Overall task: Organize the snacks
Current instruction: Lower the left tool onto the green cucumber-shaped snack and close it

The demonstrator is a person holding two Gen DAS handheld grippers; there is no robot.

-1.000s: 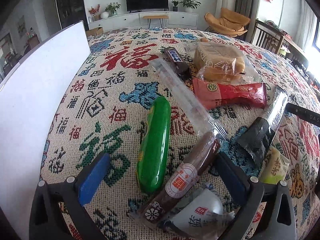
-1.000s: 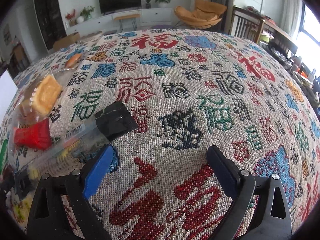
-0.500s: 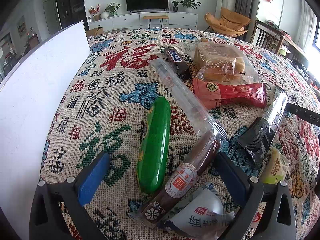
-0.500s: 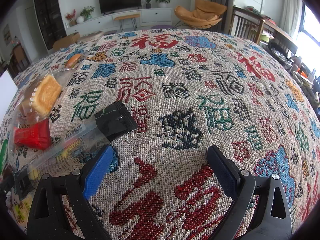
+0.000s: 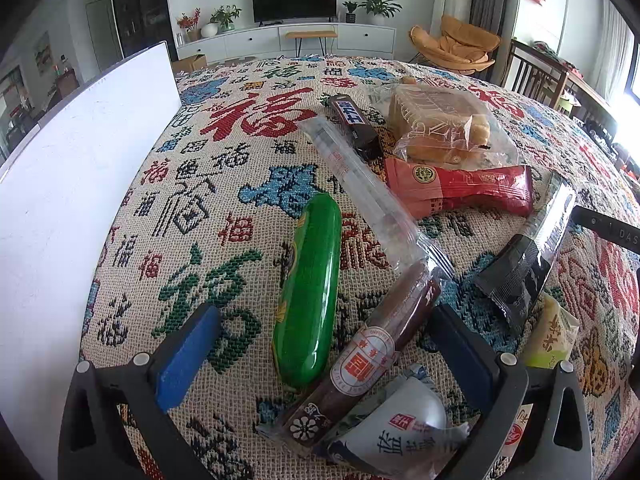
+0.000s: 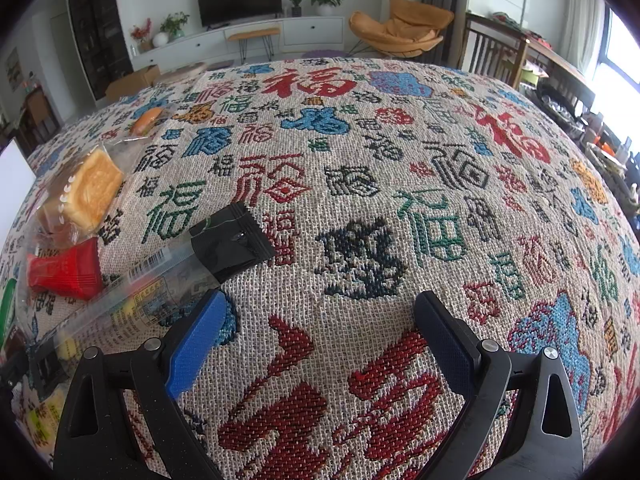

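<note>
Left wrist view: left tool [image 5: 320, 340] spread wide over green sausage [image 5: 310, 300]; right tool [image 6: 320, 332] likewise released.

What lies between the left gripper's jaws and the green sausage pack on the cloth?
Nothing visible does. The left gripper is open, and the green sausage pack lies on the cloth between its jaws, beside the brown sausage, which also lies inside the gap.

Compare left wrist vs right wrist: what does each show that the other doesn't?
Left wrist only: green sausage, brown sausage, chocolate bar, white board, open left gripper.

Right wrist only: open right gripper over a bare stretch of tablecloth.

Both: bagged bread, red packet, black-ended packet.
</note>
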